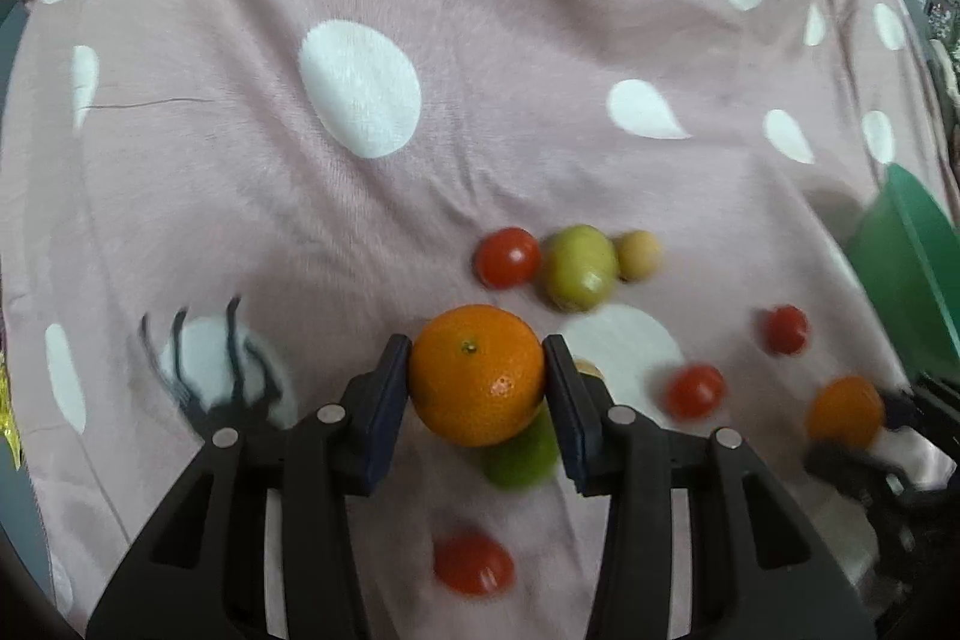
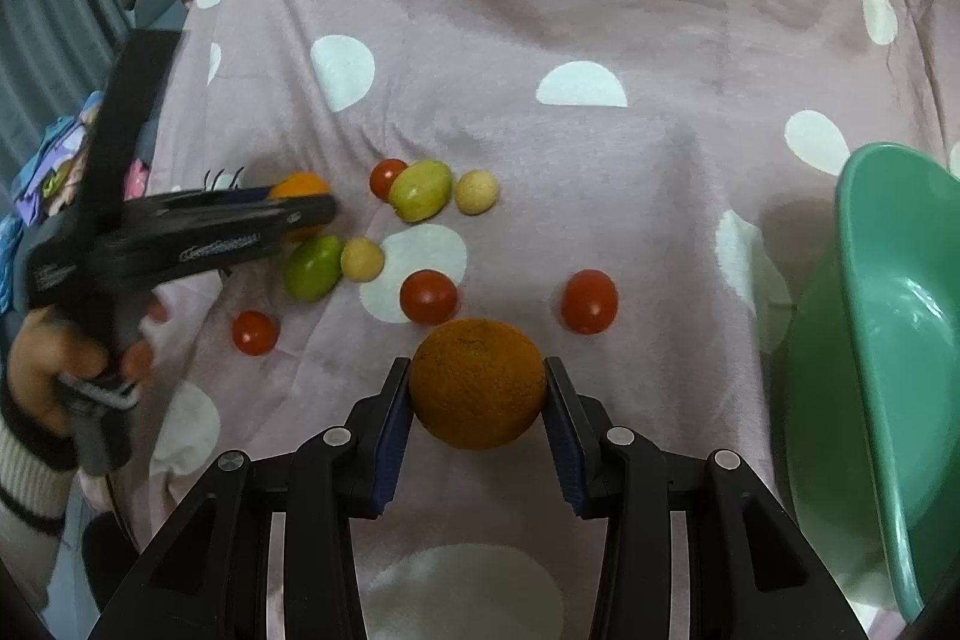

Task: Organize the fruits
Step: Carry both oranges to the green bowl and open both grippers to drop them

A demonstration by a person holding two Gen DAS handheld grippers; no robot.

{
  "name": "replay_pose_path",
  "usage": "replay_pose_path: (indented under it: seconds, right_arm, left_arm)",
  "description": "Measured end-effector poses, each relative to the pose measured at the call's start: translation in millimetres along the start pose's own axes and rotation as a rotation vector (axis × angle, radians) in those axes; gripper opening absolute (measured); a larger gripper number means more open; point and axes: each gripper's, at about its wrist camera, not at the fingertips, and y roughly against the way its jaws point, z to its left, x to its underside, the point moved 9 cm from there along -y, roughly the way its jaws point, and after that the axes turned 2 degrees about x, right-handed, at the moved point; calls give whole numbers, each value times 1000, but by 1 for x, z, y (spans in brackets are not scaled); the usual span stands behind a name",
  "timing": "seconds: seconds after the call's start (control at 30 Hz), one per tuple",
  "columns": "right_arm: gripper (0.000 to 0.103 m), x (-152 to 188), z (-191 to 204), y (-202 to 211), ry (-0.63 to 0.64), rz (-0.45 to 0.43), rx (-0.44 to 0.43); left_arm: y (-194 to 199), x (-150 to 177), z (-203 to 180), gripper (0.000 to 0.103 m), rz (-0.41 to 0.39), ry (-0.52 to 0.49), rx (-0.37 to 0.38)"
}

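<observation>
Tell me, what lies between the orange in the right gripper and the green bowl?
In the right wrist view, only bare dotted cloth separates the orange from the green bowl.

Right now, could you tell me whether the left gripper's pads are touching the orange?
Touching. The left wrist view shows both blue pads of the left gripper pressed against opposite sides of the orange, with no gap.

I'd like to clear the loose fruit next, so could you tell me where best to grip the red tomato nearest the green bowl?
Grip the red tomato across its round middle, coming straight down from above. It lies alone on the cloth, apart from the other fruit and the green bowl, so fingers fit on both sides.
</observation>
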Motion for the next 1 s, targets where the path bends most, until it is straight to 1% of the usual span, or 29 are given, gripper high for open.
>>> replay_pose_path:
  seconds: [0.13,0.17,0.3,0.4,0.5,0.63,0.73,0.8,0.97,1.0]
  right_arm:
    - [44,-1,0,12,-6,-23,4]
    - [44,-1,0,16,-7,-30,3]
    - [44,-2,-1,40,-11,-77,6]
    - [44,-4,-5,59,-21,-115,14]
    - [44,-7,-15,79,-34,-155,35]
    - [44,-9,-33,105,-63,-205,80]
    - [44,-8,-53,121,-97,-232,118]
    - [44,-6,-71,131,-128,-250,148]
    - [44,5,-109,141,-190,-257,242]
    - [44,8,-117,141,-207,-252,258]
  left_arm:
    - [30,14,-16,43,-25,4,36]
    - [35,12,-26,43,-27,2,40]
    - [64,16,-49,43,-49,-35,51]
    - [82,16,-65,44,-67,-62,80]
    - [81,5,-87,44,-76,-95,101]
    - [88,-8,-119,44,-97,-117,176]
    - [91,-19,-146,44,-117,-149,213]
    - [90,-25,-167,44,-121,-169,251]
    - [80,-35,-227,44,-121,-241,352]
    - [76,-35,-234,44,-116,-246,360]
